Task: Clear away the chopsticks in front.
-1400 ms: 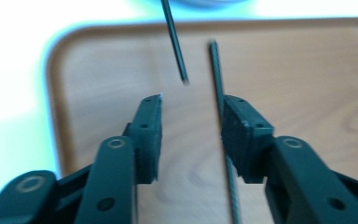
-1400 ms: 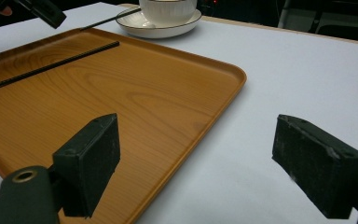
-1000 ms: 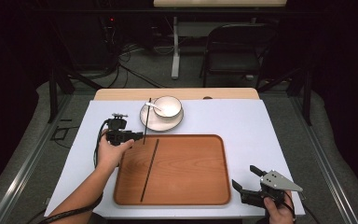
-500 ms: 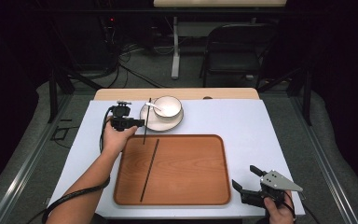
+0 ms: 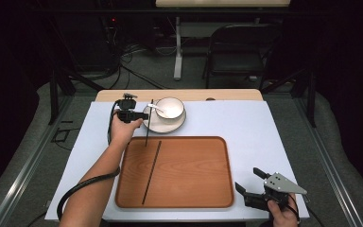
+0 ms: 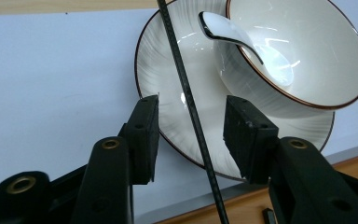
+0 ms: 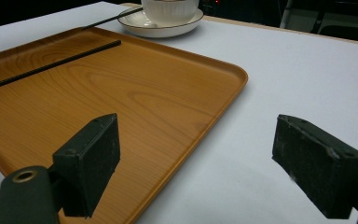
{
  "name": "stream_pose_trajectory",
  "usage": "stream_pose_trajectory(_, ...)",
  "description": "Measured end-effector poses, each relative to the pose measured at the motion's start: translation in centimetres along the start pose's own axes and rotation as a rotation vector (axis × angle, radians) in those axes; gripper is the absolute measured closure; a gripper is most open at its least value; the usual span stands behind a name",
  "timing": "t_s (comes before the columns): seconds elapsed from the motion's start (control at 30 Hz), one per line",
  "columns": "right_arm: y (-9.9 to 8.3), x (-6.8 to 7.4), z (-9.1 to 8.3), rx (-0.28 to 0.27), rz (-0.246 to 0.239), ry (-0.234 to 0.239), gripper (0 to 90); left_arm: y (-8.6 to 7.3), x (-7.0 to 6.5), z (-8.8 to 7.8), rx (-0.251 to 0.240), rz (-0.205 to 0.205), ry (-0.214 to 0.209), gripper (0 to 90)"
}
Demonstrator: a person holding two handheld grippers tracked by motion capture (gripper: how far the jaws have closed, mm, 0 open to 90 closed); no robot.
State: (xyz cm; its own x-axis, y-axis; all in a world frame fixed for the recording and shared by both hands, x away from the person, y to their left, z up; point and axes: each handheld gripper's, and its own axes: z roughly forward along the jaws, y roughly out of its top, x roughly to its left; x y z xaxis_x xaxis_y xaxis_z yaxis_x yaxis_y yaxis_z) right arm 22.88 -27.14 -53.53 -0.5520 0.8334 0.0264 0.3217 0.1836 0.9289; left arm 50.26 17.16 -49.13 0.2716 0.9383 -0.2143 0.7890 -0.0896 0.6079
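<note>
One black chopstick [image 5: 149, 124] leans over the left rim of a white saucer [image 5: 166, 124] with its near tip at the tray's far edge. My left gripper [image 5: 144, 115] is open, and this chopstick [image 6: 186, 88] runs through the gap between its jaws [image 6: 191, 135] without being pinched. A white bowl [image 5: 170, 108] with a white spoon [image 6: 242, 35] in it stands on the saucer. A second chopstick [image 5: 151, 172] lies in the wooden tray [image 5: 194, 175]. My right gripper [image 5: 249, 180] is open and holds nothing at the tray's near right corner [image 7: 205, 163].
A white mat [image 5: 246, 123] covers the table; the tray takes up its middle front. A chair [image 5: 238, 47] and a stand stand beyond the far edge. The left gripper's cable [image 5: 85, 187] loops beside the forearm.
My left gripper has moved away from the tray's left side toward the saucer, and its jaws now straddle the leaning chopstick. The right gripper has stayed put.
</note>
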Motion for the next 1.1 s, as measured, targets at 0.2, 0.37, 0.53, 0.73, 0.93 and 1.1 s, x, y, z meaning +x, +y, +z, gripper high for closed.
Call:
stream_pose_trajectory(0.2, 0.0, 0.0, 0.0, -0.001, -0.002, 0.002, 14.6, 0.0, -0.1, 1.4, 0.024, -0.025, 0.004, 61.5)
stream_pose_trajectory(0.37, 0.0, 0.0, 0.0, -0.002, -0.002, 0.003, 14.6, 0.1, 0.0, 2.3, 0.042, -0.041, 0.015, 63.6)
stream_pose_trajectory(0.53, 0.0, 0.0, 0.0, 0.0, -0.006, 0.003, 14.6, 0.3, 0.0, 3.0, 0.055, -0.061, 0.006, 66.2)
stream_pose_trajectory(0.73, 0.0, 0.0, 0.0, -0.002, -0.002, 0.003, 14.6, 0.7, -0.4, 3.5, 0.089, -0.084, -0.005, 71.1)
stream_pose_trajectory(0.93, 0.0, 0.0, 0.0, -0.004, -0.004, 0.004, 14.6, 1.3, -0.6, 3.8, 0.147, -0.133, 0.002, 76.4)
stream_pose_trajectory(1.1, -0.1, 0.0, -0.1, -0.004, -0.006, 0.005, 14.6, 1.5, -0.3, 4.1, 0.197, -0.193, 0.011, 79.7)
